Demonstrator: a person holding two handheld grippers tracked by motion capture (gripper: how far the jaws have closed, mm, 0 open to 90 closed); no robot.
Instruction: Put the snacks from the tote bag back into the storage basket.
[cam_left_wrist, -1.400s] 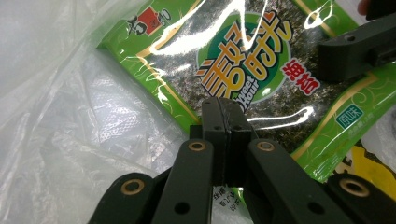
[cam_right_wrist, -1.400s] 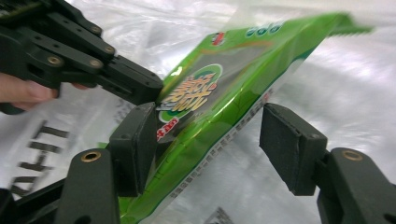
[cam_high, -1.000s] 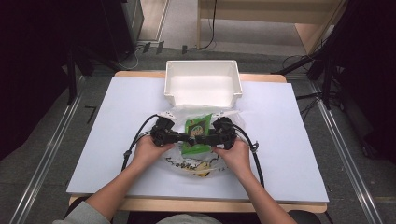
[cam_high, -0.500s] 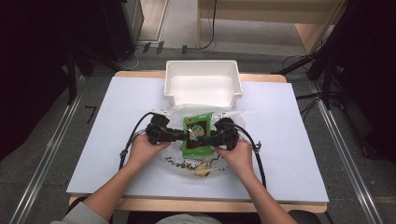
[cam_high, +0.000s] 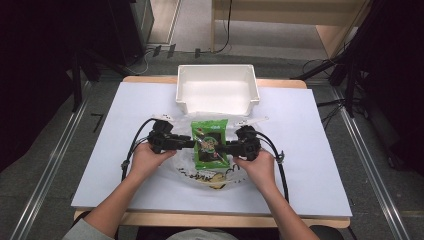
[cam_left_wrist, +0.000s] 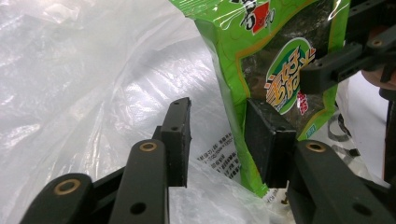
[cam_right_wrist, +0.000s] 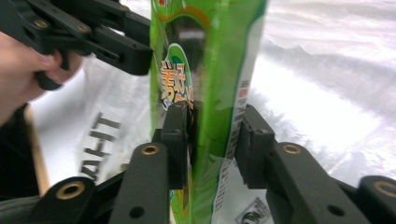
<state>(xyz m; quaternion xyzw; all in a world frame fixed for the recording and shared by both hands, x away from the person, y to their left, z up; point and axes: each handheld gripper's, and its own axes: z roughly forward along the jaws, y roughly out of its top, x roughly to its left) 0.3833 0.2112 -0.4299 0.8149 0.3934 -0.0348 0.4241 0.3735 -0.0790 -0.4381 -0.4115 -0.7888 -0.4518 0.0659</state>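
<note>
Green foil snack packet (cam_high: 210, 144) lies on the clear plastic bag (cam_high: 212, 172), short of the white plastic bin (cam_high: 217, 89). Right gripper (cam_right_wrist: 212, 133) has been closing around it, not yet clamped; left gripper (cam_left_wrist: 219, 140) has been opening, released. Transfer remains.

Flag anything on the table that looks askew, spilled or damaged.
Nothing is spilled or torn. The green snack packet lies across a crumpled clear plastic bag rather than in the white bin behind it. The bag's wrinkled film bunches loosely under the packet, between the left gripper and right gripper.
</note>
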